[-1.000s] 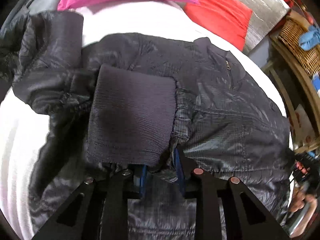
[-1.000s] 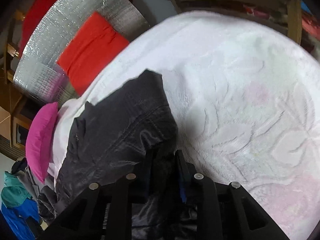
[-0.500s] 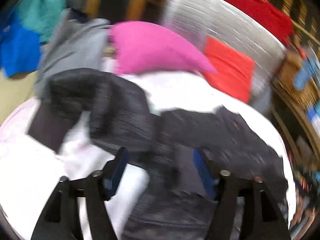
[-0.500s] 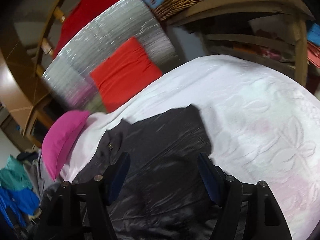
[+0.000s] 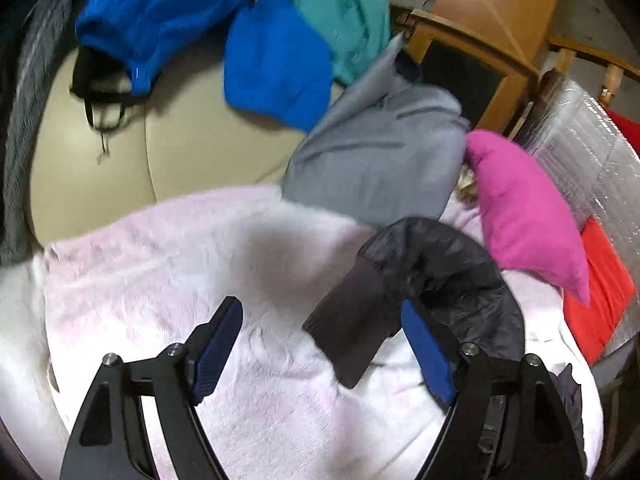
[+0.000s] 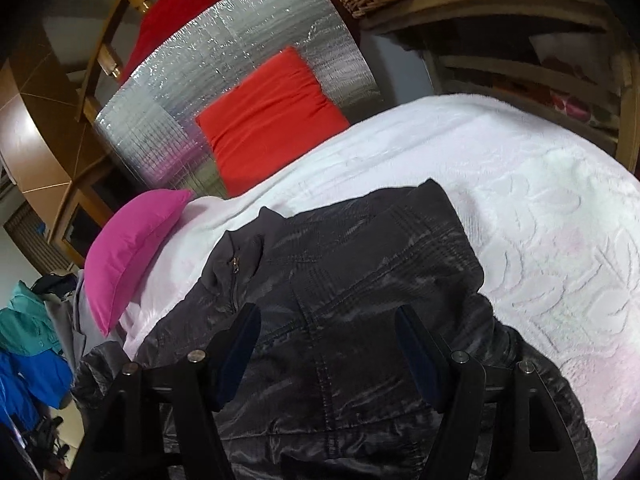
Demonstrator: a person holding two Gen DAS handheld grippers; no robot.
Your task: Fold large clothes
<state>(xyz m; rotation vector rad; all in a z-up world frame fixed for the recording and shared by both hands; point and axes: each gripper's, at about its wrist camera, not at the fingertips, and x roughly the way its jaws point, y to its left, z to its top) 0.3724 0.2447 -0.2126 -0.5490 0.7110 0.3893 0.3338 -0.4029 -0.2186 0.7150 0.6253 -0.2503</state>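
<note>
The dark shiny quilted jacket lies spread on the pale pink plush blanket, its ribbed-cuffed sleeve curled near the blanket's edge by a magenta pillow. A grey garment overlaps that edge. The left gripper is opening, empty; the right gripper hovers wide over the jacket.

No readable text, label, brand, number or sign is showing in either view; nothing on the clothes, cushions or furniture is carrying legible writing.
</note>
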